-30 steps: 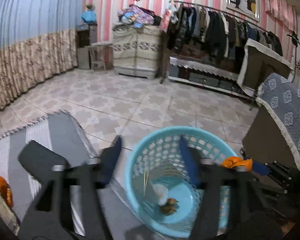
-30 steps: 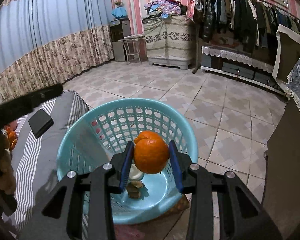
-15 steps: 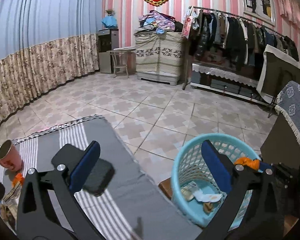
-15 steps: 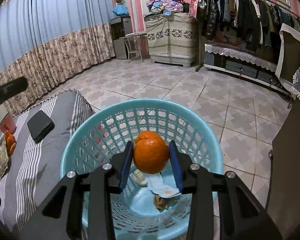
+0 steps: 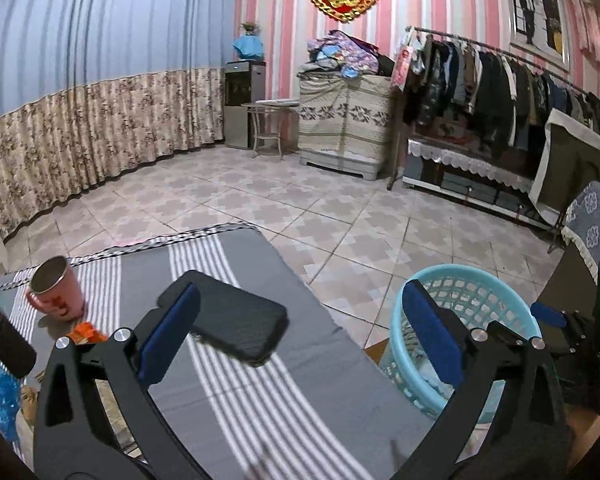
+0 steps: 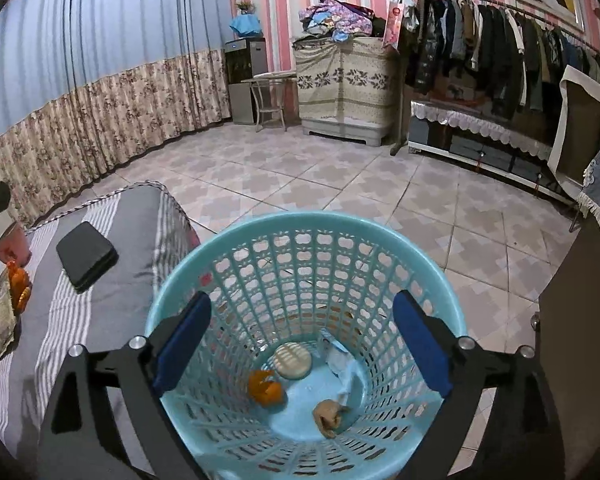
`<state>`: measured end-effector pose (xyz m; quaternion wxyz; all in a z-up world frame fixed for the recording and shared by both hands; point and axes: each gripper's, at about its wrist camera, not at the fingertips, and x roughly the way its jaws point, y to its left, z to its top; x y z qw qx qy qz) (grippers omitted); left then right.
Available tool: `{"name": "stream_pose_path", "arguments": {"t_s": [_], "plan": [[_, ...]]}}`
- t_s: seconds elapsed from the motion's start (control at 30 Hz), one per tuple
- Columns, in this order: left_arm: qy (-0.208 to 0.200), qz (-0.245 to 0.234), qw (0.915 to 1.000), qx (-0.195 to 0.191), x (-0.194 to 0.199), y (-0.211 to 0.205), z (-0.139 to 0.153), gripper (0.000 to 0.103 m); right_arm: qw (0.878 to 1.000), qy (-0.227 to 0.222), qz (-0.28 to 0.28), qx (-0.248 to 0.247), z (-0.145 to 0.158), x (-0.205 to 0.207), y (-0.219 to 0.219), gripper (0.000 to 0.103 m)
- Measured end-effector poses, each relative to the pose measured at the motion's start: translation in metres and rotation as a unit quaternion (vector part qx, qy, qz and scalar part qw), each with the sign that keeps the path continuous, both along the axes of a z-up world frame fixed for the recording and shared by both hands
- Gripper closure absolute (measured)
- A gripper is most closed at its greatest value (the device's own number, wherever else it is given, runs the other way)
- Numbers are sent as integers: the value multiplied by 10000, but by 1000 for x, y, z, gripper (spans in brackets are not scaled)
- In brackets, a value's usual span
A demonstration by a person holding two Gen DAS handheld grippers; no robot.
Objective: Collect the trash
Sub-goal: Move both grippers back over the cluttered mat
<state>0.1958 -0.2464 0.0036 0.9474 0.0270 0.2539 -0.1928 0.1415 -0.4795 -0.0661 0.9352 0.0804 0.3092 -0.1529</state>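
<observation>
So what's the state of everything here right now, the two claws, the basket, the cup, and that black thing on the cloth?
Left gripper: open, holding nothing, above the striped cloth.
Right gripper: open, empty, over the basket.
Blue basket: upright, holding orange peel, a pale round piece, white paper and a brown scrap.
Pink cup: upright on the cloth, contents unclear.
Black phone-like case: lying flat, closed.
</observation>
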Motion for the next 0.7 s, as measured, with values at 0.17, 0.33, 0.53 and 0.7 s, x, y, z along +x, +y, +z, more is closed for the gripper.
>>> {"name": "stream_pose_path", "arguments": {"t_s": [0.17, 0.33, 0.53, 0.7], "plan": [[-34, 203, 9998, -35, -10, 33, 4, 5, 9999, -69, 91, -129, 10, -7, 20, 11], [-52, 487, 9988, -31, -23, 69, 3, 5, 9997, -208, 87, -94, 18, -13, 36, 7], [-115, 896, 9958, 123, -41, 114, -9, 5, 9989, -278, 358, -72, 18, -11, 71, 7], [7, 1133, 9931, 311, -51, 149, -31, 5, 9969, -239, 741, -104, 10, -6, 110, 6]]}}
